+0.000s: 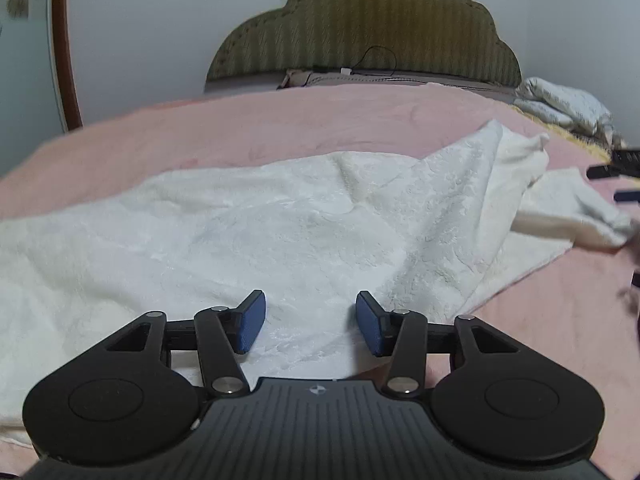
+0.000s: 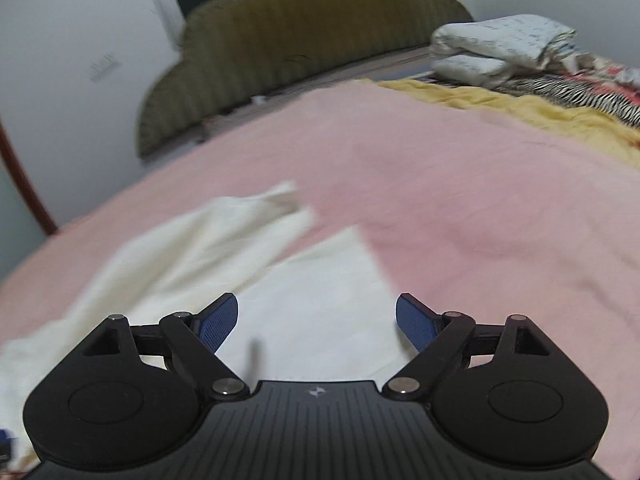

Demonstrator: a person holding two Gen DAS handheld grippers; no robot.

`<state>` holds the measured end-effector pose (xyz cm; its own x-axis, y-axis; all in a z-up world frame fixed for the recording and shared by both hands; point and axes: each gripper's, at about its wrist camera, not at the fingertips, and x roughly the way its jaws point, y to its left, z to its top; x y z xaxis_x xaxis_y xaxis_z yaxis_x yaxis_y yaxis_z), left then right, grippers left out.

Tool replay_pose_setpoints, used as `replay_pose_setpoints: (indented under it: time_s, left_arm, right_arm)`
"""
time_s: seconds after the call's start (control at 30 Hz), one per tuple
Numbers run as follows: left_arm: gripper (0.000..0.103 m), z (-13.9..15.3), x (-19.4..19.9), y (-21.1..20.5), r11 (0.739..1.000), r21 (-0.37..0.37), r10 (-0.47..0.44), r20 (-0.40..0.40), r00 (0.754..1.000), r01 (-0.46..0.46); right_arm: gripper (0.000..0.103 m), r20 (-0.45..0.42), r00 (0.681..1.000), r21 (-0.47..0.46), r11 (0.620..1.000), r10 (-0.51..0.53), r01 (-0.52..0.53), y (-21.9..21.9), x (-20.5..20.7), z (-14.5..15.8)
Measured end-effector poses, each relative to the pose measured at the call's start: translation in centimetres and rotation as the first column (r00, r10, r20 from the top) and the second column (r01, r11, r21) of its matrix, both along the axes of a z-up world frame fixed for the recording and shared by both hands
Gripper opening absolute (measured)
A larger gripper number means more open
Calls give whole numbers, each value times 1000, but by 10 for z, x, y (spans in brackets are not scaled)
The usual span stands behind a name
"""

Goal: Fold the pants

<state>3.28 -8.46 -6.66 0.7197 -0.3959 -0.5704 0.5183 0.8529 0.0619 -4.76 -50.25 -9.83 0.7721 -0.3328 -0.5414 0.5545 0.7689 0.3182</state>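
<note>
White fleece pants [image 1: 248, 236] lie spread and rumpled across the pink bedspread [image 1: 240, 128]. My left gripper [image 1: 310, 322] is open and empty, low over the middle of the pants. Part of the right gripper shows at the right edge of the left wrist view [image 1: 618, 178], beside a raised fold of the pants. In the right wrist view the pants [image 2: 320, 300] run from lower left to centre, blurred. My right gripper [image 2: 317, 322] is open and empty, over the pants' right end near their edge on the pink bedspread [image 2: 460, 184].
An olive scalloped headboard [image 1: 360, 28] stands at the far end of the bed, with a cable along its base. Folded white bedding [image 2: 504, 46], a yellow blanket [image 2: 520, 108] and a zebra-striped cloth [image 2: 580, 96] lie at the far right. A brown curved frame [image 1: 64, 52] stands at left.
</note>
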Motion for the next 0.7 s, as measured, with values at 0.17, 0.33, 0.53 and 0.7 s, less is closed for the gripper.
replay_pose_setpoints:
  time_s: [0.17,0.33,0.53,0.7]
  left_arm:
    - [61,0,3,0,1000,-7,11,3,1000,-11]
    - [64,2,4,0,1000,-9,17,2,1000,-17]
    - [66,2,4,1,999,-21,26,-1,1000,-26]
    - [66,9,6,7,991,-112,71,2,997,-70]
  right_arm:
    - [86,-57,998,-54,998,11,-14,-30,35,-19]
    - [41,-125,988,-157,981,92,-112,-30,60,-19]
    - [11,-101,985,-222,962,142,-162,-21,52,-11]
    - [3,-130,989,-351,929,74,-116,-22,65,-1]
